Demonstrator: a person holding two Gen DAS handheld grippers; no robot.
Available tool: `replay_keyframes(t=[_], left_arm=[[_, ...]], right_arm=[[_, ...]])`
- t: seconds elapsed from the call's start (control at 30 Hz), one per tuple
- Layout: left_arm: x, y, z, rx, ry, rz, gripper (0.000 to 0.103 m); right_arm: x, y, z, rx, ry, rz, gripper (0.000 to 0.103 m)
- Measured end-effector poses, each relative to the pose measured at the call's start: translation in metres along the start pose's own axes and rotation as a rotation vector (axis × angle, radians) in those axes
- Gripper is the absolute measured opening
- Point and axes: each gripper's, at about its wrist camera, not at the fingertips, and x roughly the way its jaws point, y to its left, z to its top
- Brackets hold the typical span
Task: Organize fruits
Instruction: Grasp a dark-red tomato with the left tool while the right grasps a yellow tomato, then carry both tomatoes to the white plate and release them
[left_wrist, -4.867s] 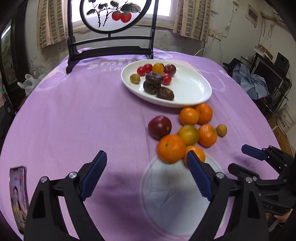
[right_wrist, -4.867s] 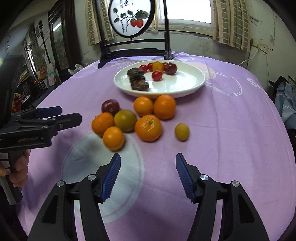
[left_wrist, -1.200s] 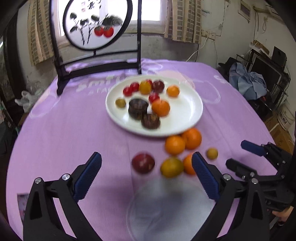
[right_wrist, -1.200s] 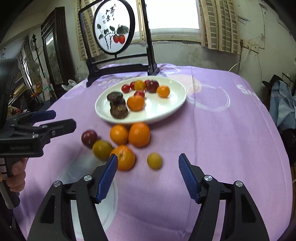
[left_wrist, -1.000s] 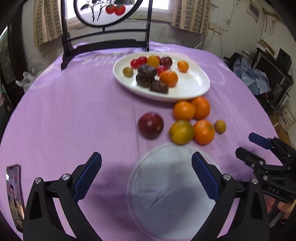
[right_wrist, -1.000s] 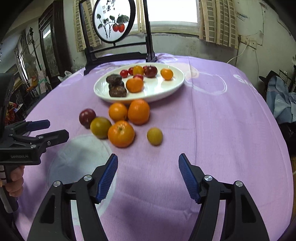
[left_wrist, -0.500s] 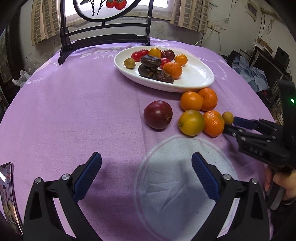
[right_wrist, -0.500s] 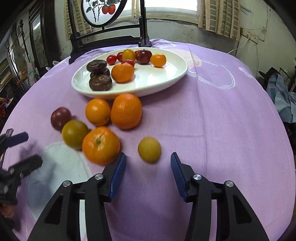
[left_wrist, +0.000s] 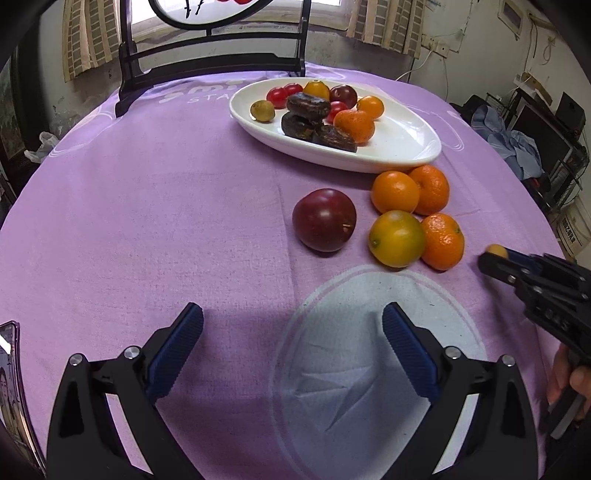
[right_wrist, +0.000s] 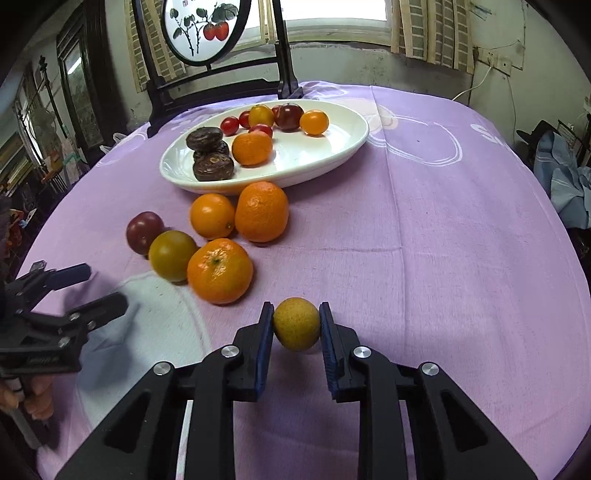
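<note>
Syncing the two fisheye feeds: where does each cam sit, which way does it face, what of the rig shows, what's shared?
Left wrist: on the open left gripper, low over the purple cloth, facing the white plate; right gripper at right edge.
Right wrist: on the right gripper, shut on a small yellow fruit, facing the plate; left gripper at left edge.
Shared: plate, loose oranges, dark red fruit.

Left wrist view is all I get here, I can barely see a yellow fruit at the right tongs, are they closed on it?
Observer: Yes. In the right wrist view the right tongs are shut on the small yellow fruit, a pad on each side.
Operator: Is it over the plate?
Observer: No. The white plate lies far beyond it, past the mandarins.
Operator: What is nearest to it?
Observer: The mandarin to its left, not touching.
</note>
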Motion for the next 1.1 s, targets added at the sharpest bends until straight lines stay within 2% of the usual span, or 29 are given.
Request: replay_keyframes(t=[0.1, 0.13, 0.33, 0.43, 0.47, 0.5, 0.57, 0.67, 0.87, 1.0, 1.1], left_arm=[[0.011, -0.003, 0.008, 0.05, 0.03, 0.051, 0.087], [0.014, -0.005, 0.011, 0.065, 0.029, 0.061, 0.087], [0.027, -0.012, 0.035, 0.087, 0.024, 0.067, 0.082], [0.03, -0.018, 0.044, 0.098, 0.003, 0.038, 0.06], [0.029, -0.02, 0.046, 0.105, -0.007, 0.017, 0.044], [0.029, -0.024, 0.047, 0.118, -0.012, 0.013, 0.039], [0.028, -0.027, 0.046, 0.13, -0.016, 0.027, 0.039], [0.019, -0.025, 0.04, 0.119, -0.013, 0.005, 0.039], [-0.027, -0.016, 0.037, 0.104, -0.06, -0.04, 0.039], [-0.052, -0.02, 0.06, 0.111, -0.109, -0.083, 0.039], [-0.056, -0.027, 0.089, 0.111, -0.139, -0.08, 0.039]], right_arm=[[-0.008, 0.0, -0.003, 0.002, -0.014, 0.024, 0.025], [-0.01, 0.0, -0.003, 0.0, -0.017, 0.031, 0.025], [-0.014, -0.002, -0.003, 0.004, -0.022, 0.074, 0.025], [-0.012, -0.003, -0.003, 0.006, -0.012, 0.083, 0.025], [-0.011, -0.004, -0.003, 0.007, -0.011, 0.083, 0.025], [-0.011, -0.004, -0.003, 0.009, -0.01, 0.084, 0.025], [-0.011, -0.004, -0.003, 0.012, -0.013, 0.083, 0.025], [-0.014, -0.003, -0.003, 0.014, -0.023, 0.085, 0.025], [-0.037, 0.004, 0.002, -0.001, -0.097, 0.104, 0.025], [-0.055, 0.009, 0.016, -0.024, -0.179, 0.089, 0.025], [-0.055, 0.013, 0.036, -0.071, -0.196, 0.072, 0.025]])
